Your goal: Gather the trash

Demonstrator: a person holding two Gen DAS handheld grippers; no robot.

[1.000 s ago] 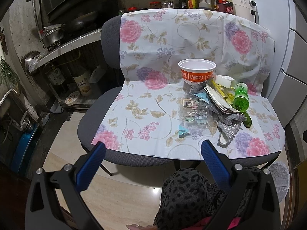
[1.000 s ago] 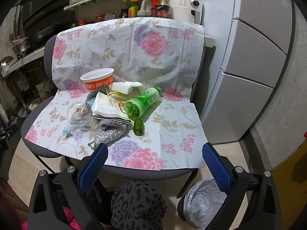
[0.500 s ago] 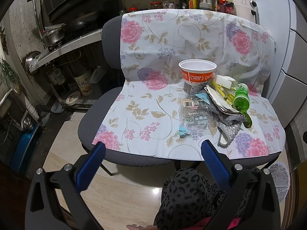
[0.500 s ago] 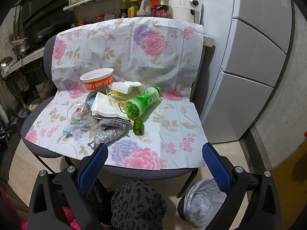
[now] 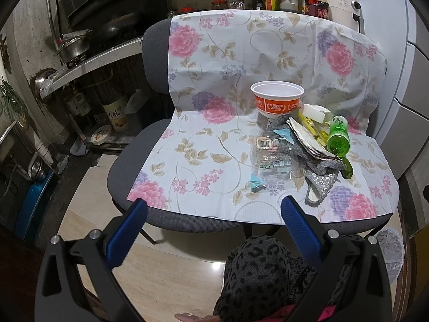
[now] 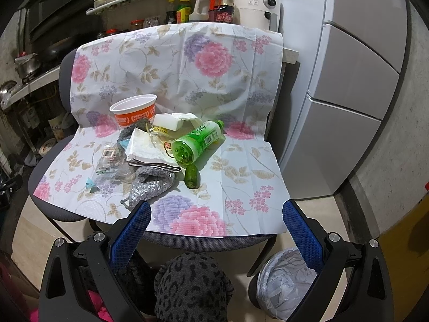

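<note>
A pile of trash lies on a chair covered by a floral cloth [image 5: 214, 145]. It holds an orange paper bowl [image 5: 277, 98] [image 6: 134, 111], a green plastic bottle on its side [image 6: 199, 141] [image 5: 338, 138], a clear plastic wrapper [image 5: 272, 157], crumpled paper [image 6: 146, 149], a grey glittery cloth [image 6: 150, 185] and a small green piece [image 6: 192, 176]. A bin with a white liner [image 6: 284, 281] stands on the floor at the chair's right front. My left gripper [image 5: 213, 213] and right gripper [image 6: 215, 216] are both open and empty, held before the chair's front edge.
A fridge [image 6: 356, 80] stands right of the chair. Behind it a counter holds bottles and a white appliance [image 6: 256, 5]. A stove shelf with pots [image 5: 75, 45] is at the left. The person's leopard-print knees [image 6: 193, 287] are below the grippers.
</note>
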